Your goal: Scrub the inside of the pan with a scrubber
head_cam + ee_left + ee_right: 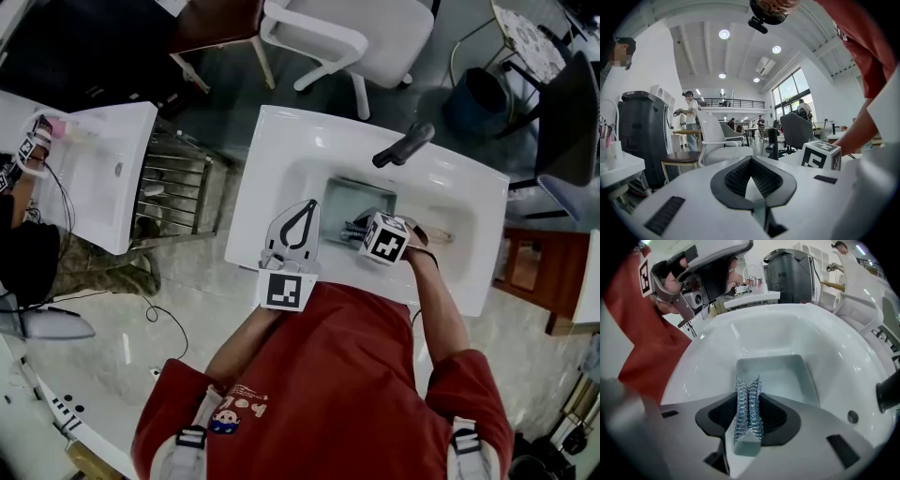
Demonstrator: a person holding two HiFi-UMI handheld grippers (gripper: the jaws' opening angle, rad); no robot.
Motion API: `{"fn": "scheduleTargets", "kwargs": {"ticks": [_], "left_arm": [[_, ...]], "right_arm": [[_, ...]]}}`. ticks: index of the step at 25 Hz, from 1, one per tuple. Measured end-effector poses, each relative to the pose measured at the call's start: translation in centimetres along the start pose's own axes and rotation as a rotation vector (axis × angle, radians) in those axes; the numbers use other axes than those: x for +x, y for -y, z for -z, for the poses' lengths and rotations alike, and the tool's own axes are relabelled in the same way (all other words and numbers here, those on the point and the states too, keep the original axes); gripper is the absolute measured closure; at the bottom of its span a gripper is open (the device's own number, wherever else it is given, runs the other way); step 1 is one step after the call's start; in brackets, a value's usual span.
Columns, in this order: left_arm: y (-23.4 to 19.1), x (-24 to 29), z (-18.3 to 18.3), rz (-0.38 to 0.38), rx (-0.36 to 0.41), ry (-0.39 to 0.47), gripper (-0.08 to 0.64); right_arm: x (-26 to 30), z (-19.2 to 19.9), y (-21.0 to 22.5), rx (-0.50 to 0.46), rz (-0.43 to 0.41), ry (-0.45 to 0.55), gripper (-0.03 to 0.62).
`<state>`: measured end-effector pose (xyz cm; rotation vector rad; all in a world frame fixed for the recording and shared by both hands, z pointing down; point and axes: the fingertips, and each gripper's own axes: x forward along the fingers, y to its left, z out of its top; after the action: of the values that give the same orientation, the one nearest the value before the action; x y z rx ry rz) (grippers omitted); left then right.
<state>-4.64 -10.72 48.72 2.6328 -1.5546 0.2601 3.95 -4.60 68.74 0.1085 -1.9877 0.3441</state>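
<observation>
A grey rectangular pan (pixel 361 195) lies in the basin of the white sink (pixel 281 150); in the right gripper view the pan (pixel 777 376) sits just beyond the jaws. My right gripper (pixel 358 228) hangs over the pan's near edge, shut on a steel-wool scrubber (pixel 748 401) that stands pinched upright between its pads. From the head view the scrubber (pixel 353 227) shows as a dark tuft. My left gripper (pixel 306 204) rests at the sink's front rim, left of the pan, shut with nothing in it. The left gripper (pixel 751 160) points out over the room, away from the pan.
A black faucet (pixel 405 145) rises behind the basin, and the drain (pixel 852 416) lies right of the pan. A white chair (pixel 356 37) and a blue bin (pixel 478 98) stand beyond the sink. A metal rack (pixel 173 192) and a second sink (pixel 103 169) are at the left.
</observation>
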Motion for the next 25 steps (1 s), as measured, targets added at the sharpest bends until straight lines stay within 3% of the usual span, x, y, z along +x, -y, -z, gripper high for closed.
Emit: {"fn": "scheduleTargets", "kwargs": {"ticks": [3, 10, 17, 25], "left_arm": [[0.0, -0.1, 0.1, 0.001, -0.007, -0.001, 0.552], [-0.2, -0.1, 0.2, 0.001, -0.006, -0.002, 0.552], [-0.1, 0.1, 0.3, 0.005, 0.001, -0.008, 0.552], [0.0, 0.2, 0.6, 0.009, -0.002, -0.018, 0.552]], "right_arm": [[0.9, 0.1, -0.5, 0.006, -0.051, -0.026, 0.436], [1.7, 1.0, 0.8, 0.024, -0.052, -0.063, 0.437], [1.9, 0.4, -0.1, -0.025, -0.037, -0.04, 0.437], [1.7, 0.0, 2.1, -0.079, 0.11, -0.029, 0.436]]}}
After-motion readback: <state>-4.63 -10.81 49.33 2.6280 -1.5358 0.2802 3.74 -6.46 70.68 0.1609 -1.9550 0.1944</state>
